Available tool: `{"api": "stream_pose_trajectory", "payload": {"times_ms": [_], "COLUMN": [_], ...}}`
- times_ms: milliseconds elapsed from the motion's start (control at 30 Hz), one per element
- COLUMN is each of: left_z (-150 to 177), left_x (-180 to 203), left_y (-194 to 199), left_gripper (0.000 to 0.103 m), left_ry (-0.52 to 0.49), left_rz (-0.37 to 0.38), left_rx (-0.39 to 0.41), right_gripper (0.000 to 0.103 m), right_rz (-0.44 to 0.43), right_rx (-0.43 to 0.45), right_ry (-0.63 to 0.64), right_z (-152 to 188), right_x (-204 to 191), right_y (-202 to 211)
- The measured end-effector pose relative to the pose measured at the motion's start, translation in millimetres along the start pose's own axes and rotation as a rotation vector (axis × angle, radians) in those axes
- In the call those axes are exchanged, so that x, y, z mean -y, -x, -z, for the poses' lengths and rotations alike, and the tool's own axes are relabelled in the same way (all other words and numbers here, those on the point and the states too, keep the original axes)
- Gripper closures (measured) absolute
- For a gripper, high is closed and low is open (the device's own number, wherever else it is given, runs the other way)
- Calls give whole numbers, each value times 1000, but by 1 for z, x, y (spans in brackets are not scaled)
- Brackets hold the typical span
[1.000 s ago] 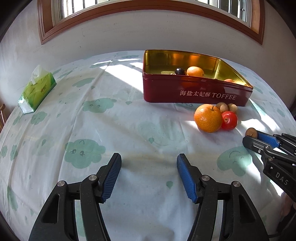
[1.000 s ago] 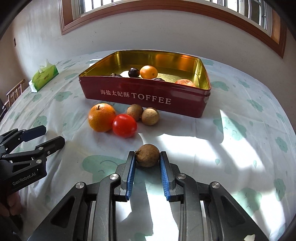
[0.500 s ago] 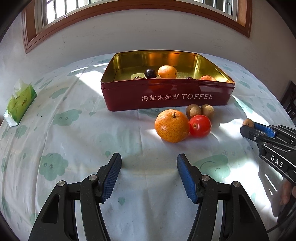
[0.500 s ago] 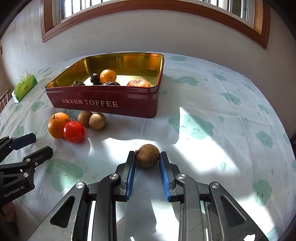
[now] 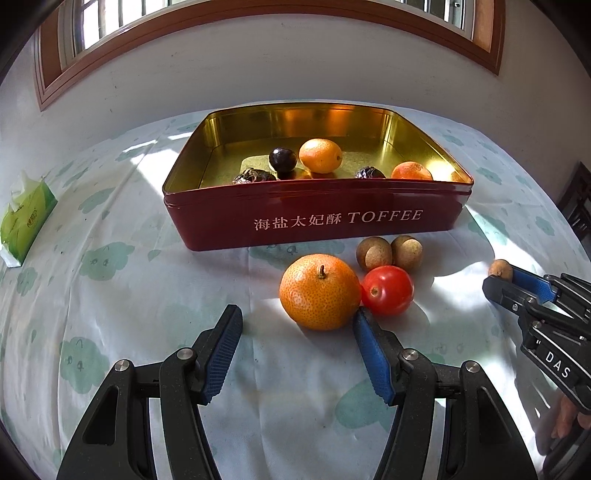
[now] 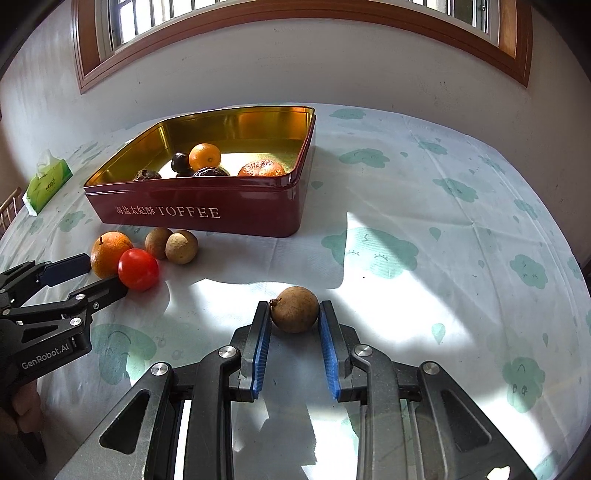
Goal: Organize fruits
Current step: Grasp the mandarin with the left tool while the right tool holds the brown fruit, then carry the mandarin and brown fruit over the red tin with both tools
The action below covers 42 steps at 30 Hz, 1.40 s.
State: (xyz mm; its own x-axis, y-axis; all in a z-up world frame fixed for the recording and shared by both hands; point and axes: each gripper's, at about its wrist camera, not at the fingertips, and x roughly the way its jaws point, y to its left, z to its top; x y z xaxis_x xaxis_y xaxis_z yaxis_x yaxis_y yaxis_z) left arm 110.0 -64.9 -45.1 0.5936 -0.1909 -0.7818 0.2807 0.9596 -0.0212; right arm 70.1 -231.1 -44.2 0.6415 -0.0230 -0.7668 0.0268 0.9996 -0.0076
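A white wall point(image 5: 295, 66) with a wood-framed window point(image 6: 295, 11) at its top stands behind a table spread with a white tablecloth point(image 6: 424, 206) printed with pale green clouds, on which hard sunlight lies in patches. On the cloth sits an open red toffee tin point(image 5: 321, 218) with a gold inside, holding an orange fruit, a second orange fruit against the near wall and three dark fruits. Far off to the left lies a green tissue pack point(image 5: 26, 221). Just in front of the tin rest a large orange point(image 5: 319, 291), a red tomato point(image 5: 386, 290) touching it, and two brown longans point(image 5: 388, 253) side by side. The left gripper point(image 5: 295, 325) is spread with nothing between its blue pads, its right fingertip just beside the orange. The right gripper point(image 6: 294, 312) pinches a single brown longan point(image 6: 294, 309) between its blue pads, above the sunlit cloth to the right of the loose fruit and short of the tin. Only the right wrist view shows the broad bare stretch of cloth to the right of the tin and, at lower left, fingers of the person's hand point(image 6: 22, 410) under the left gripper. Only the left wrist view shows dark furniture point(image 5: 576, 206) at the right edge and the held longan's far side beyond the pads.
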Motion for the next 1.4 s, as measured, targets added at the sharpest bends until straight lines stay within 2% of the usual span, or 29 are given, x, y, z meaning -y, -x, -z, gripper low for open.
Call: {"api": "stream_pose_trajectory", "payload": {"times_ms": [400, 533, 1400], "left_z": [-12, -12, 6], "left_x": [0, 2, -8], "left_y": [-10, -9, 6], "left_gripper": [41, 59, 60], "left_ry": [0, -13, 39], "left_rz": [4, 9, -30], "left_rx": [11, 22, 23], "right_gripper": [77, 77, 77], "right_rz": [-2, -2, 5], "right_rx": [0, 0, -1], "right_ry": [-2, -2, 4], "right_z": [0, 0, 0], "right_x": [-1, -1, -3], "right_y": [0, 0, 0]}}
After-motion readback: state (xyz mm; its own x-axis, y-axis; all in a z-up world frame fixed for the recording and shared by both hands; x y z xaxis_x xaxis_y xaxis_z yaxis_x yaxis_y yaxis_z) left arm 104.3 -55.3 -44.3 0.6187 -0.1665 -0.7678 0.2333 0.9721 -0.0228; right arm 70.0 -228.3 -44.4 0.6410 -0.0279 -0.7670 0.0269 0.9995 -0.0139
